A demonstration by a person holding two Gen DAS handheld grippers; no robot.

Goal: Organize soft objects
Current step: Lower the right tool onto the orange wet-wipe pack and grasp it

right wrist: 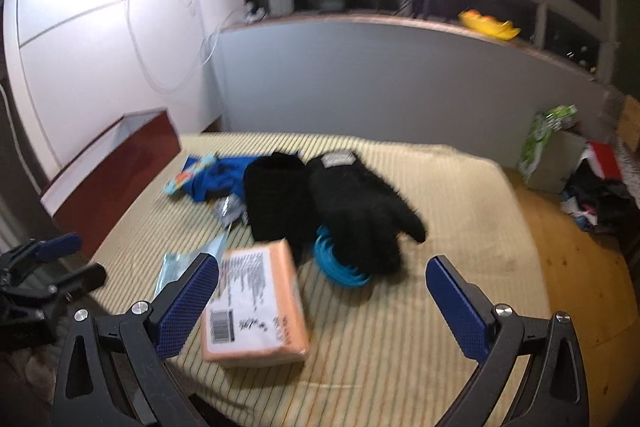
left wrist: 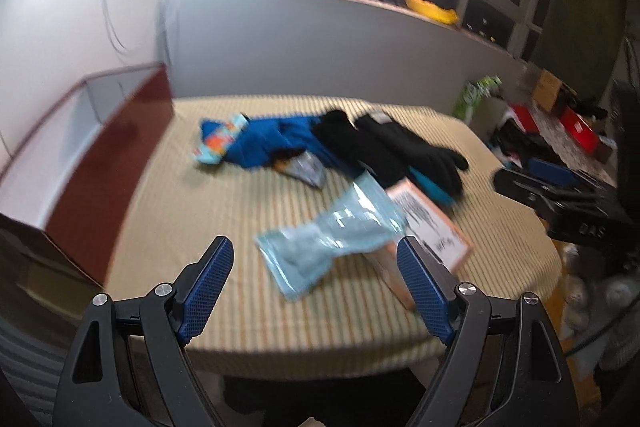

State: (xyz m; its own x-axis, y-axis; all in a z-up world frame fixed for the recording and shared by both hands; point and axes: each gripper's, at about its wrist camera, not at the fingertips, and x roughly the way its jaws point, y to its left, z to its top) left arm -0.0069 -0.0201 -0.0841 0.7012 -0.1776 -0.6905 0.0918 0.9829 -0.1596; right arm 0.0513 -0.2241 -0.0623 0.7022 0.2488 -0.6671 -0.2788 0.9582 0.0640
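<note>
Wood floor (right wrist: 580,259) visible from right wrist only

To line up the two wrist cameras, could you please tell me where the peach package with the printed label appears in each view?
Left wrist view: the peach package lies right of centre, partly under a pale blue plastic pouch, just beyond the right finger of the left claw.
Right wrist view: the package lies lower centre, beside the left finger of the right claw.
Shared landmark: the black glove behind it.
</note>
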